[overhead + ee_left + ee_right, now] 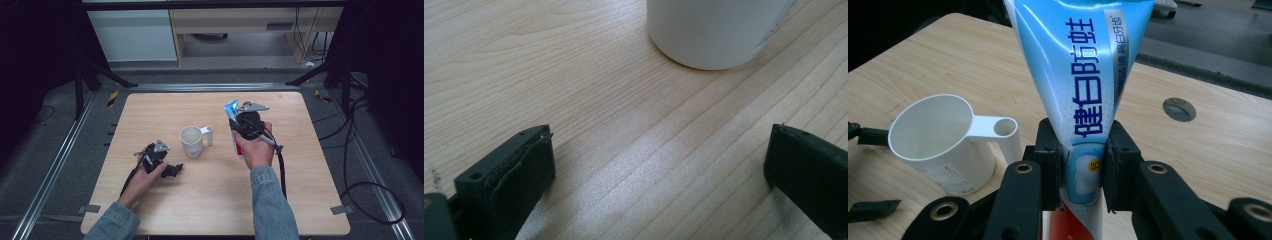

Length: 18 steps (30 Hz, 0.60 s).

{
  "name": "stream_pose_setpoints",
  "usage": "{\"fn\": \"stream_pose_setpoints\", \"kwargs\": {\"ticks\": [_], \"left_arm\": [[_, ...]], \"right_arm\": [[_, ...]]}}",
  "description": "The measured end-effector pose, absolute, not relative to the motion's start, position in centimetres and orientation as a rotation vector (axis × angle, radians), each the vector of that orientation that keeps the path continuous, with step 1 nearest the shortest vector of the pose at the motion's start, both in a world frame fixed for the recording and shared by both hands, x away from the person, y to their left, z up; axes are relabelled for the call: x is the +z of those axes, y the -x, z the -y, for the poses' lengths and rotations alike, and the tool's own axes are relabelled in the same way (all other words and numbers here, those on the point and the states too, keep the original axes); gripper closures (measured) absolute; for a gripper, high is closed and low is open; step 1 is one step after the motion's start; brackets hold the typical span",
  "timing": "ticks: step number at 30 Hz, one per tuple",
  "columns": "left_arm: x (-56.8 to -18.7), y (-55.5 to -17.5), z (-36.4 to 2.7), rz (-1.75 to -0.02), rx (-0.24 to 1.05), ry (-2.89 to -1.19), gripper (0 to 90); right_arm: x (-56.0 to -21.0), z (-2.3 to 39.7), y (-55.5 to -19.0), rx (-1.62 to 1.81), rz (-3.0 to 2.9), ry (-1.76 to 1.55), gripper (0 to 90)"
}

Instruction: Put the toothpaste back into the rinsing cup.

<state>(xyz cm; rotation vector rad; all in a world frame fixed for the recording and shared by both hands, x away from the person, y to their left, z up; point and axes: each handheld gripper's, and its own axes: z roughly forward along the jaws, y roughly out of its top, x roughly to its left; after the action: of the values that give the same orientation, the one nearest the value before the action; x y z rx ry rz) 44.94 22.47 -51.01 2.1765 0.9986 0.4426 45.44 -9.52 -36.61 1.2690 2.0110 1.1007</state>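
Observation:
A blue and white toothpaste tube (1083, 75) with a red lower end stands upright between the jaws of my right gripper (1082, 165), which is shut on it. In the high view the right gripper (239, 134) holds the tube (231, 108) above the table, right of a white cup (192, 141) with a side handle. The cup (935, 142) stands upright and looks empty. My left gripper (175, 170) rests low on the table in front of the cup, left of centre. Its jaws are wide open (659, 170) with bare wood between them, and the cup's base (714, 30) lies just ahead.
The wooden table (210, 200) has a round cable hole (1179, 109) near its far edge. Black frame legs and cables lie on the floor around the table. A cable (282, 172) trails from the right gripper along the sleeve.

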Motion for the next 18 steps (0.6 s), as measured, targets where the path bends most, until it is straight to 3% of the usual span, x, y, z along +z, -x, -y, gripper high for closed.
{"fn": "stream_pose_setpoints", "kwargs": {"ticks": [18], "left_arm": [[-51.0,-44.9,-22.5,-0.998,0.442,-2.177,0.0]], "right_arm": [[-35.4,7.3,-45.4,1.200,-1.973,-1.225,72.6]]}}
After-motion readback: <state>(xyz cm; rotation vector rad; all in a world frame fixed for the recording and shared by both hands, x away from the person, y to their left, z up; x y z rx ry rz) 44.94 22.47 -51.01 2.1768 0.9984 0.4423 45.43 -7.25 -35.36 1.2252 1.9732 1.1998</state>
